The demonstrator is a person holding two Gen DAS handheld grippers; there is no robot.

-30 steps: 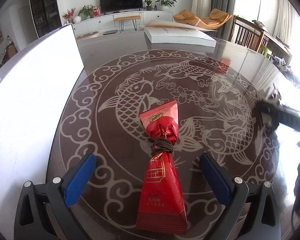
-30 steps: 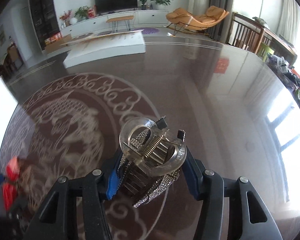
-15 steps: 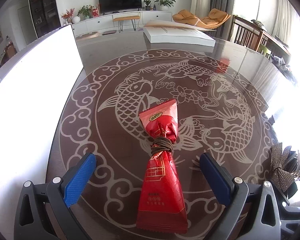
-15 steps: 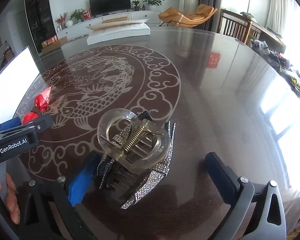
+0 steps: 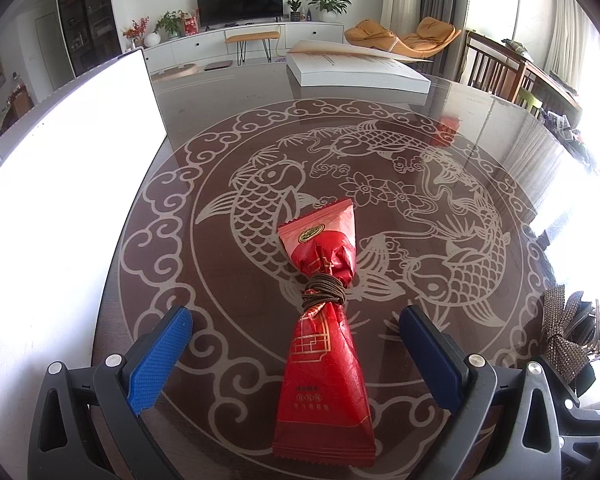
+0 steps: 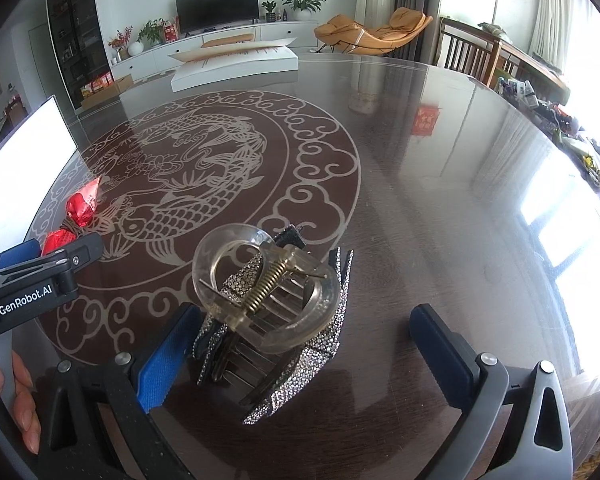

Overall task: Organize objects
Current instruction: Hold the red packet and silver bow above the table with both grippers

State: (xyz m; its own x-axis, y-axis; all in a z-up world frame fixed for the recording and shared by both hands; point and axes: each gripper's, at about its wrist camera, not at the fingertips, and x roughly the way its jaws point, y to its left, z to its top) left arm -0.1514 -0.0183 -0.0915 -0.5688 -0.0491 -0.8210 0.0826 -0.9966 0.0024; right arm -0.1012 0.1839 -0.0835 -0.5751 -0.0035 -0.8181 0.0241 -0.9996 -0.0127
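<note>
The round dark bench (image 6: 440,208) with its pale carp-and-cloud pattern fills most of both views. A flat white box (image 5: 356,70) lies at the upper middle of the left wrist view, on the far side of the bench. At the lower middle of that view the left claw (image 5: 296,344) stands wide, its blue pads well apart on either side of a red wrapped packet (image 5: 324,344) that lies flat on the bench, tied at its waist with dark cord; neither pad touches it. At the lower middle of the right wrist view the right claw (image 6: 304,344) stands wide. A clear hair clip (image 6: 268,312) with rhinestone wings rests on the bench between the pads, close against the left pad and apart from the right. A hand (image 6: 8,396) shows at that view's lower left.
</note>
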